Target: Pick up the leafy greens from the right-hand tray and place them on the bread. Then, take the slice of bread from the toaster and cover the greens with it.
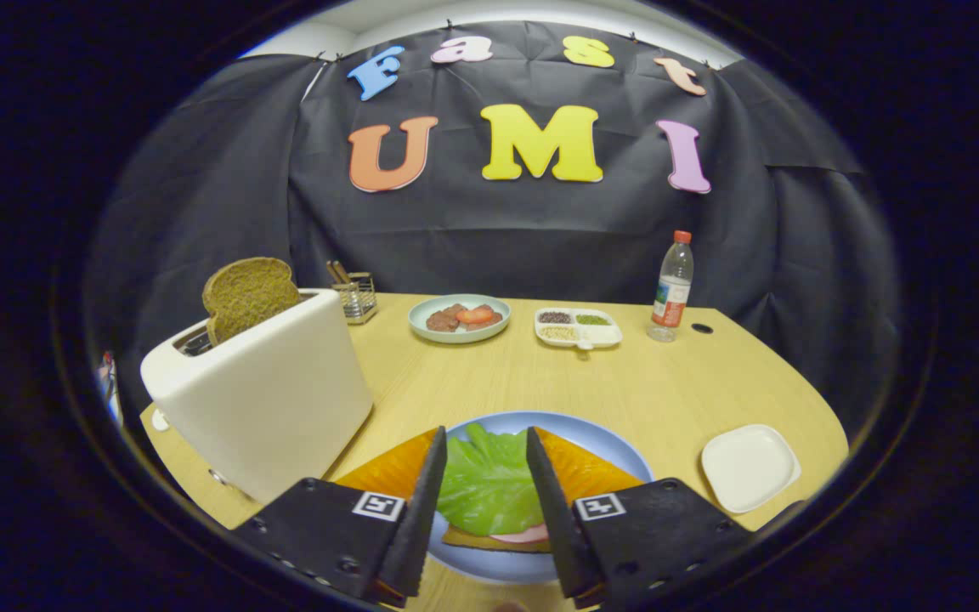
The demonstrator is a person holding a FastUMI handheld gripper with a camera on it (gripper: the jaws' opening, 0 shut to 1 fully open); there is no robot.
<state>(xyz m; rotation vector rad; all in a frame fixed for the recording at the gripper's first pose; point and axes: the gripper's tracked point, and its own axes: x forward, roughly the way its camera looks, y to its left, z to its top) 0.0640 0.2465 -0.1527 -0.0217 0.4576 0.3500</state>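
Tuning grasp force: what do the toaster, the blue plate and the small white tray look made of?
Toaster: likely plastic, or painted metal; smooth matte white shell, soft sheen.
Blue plate: probably ceramic or melamine; even pale-blue glaze-like surface, faint gloss.
White tray: looks like plastic or ceramic; uniform white, rounded rim, no texture.
The gripper is open above the leafy greens.

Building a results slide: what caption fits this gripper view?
Open gripper above leafy greens laid on the plated bread; second slice waits in the toaster.
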